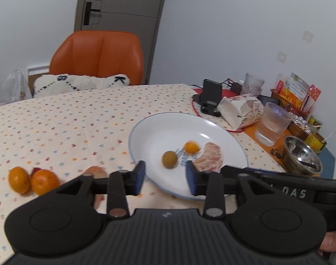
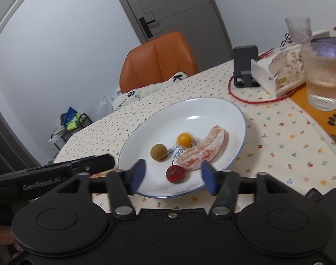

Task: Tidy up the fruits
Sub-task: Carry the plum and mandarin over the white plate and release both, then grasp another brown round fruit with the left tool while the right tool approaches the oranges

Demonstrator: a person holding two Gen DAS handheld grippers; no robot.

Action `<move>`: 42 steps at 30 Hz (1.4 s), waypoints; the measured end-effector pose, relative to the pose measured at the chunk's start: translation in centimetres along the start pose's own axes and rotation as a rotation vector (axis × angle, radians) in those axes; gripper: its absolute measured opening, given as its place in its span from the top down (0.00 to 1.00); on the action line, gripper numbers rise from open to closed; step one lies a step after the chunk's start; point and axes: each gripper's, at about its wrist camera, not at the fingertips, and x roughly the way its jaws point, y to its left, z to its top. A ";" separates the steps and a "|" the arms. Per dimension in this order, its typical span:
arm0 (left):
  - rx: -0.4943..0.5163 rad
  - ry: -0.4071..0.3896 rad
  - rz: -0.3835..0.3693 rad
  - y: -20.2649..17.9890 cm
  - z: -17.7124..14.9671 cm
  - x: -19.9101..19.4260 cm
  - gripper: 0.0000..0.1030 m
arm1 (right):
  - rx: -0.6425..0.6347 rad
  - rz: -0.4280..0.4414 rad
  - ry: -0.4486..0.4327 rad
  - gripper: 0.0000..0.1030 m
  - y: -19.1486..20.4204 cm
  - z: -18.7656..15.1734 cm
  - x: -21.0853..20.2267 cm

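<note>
On the plate: a white plate (image 2: 145, 137) with a thin blue rim carries four pieces; a brownish-green round fruit (image 2: 158, 152), a small yellow-orange fruit (image 2: 184, 139), a peeled citrus segment (image 2: 203, 151) and a small red fruit with a stem (image 2: 175, 173), which lies nearest the front rim.

Off the plate: two oranges (image 1: 33, 181) sit side by side on the dotted worktop (image 1: 68, 121), well to the left of the plate, with something red just behind them and a peach-coloured fruit (image 1: 95, 172) partly hidden behind the left claw.

Right claw (image 2: 172, 177): spread open and empty, hovering low over the near rim, with the red fruit in the gap between its blue pads (image 2: 208, 177).

Left claw (image 1: 165, 176): also open and empty, poised over the plate's near-left edge; no fruit is between its pads.

Step in hand: gathering loose fruit onto the plate, judged partly done, since several pieces remain on the cloth.

Next move: likely the left claw swings left toward the oranges, straddles one and closes gently, as round fruit may roll.

Clutter: water glass (image 2: 322, 77), tissue pack (image 2: 278, 72) and phone stand (image 2: 245, 66) stand beyond the plate.
</note>
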 end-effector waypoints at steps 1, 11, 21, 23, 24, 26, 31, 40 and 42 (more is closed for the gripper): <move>0.003 -0.008 0.012 0.2 -0.1 -0.3 0.49 | -0.004 -0.001 -0.001 0.42 0.1 0.0 0.0; -0.038 -0.038 0.106 2.8 -1.0 -3.3 0.25 | -0.028 -0.001 -0.006 0.12 2.2 -0.4 -0.2; -0.062 -0.063 0.162 4.8 -1.8 -5.7 0.17 | -0.047 0.025 -0.012 0.00 4.4 -0.8 -0.4; -0.066 -0.066 0.173 5.2 -2.0 -6.1 0.17 | -0.049 0.031 -0.011 0.00 4.8 -0.9 -0.4; -0.069 -0.067 0.176 5.4 -2.1 -6.3 0.16 | -0.049 0.034 -0.010 0.00 4.9 -1.0 -0.3; -0.078 -0.069 0.183 5.8 -2.2 -6.6 0.16 | -0.047 0.037 -0.006 0.00 5.2 -1.1 -0.2; -0.098 -0.070 0.203 7.0 -2.7 -7.4 0.16 | -0.051 0.045 0.002 0.00 6.0 -1.4 0.0; -0.131 -0.076 0.235 9.0 -3.4 -8.7 0.15 | -0.072 0.069 0.013 0.00 7.6 -1.8 0.5; -0.139 -0.076 0.240 9.5 -3.6 -8.8 0.15 | -0.077 0.073 0.020 0.00 8.0 -2.0 0.7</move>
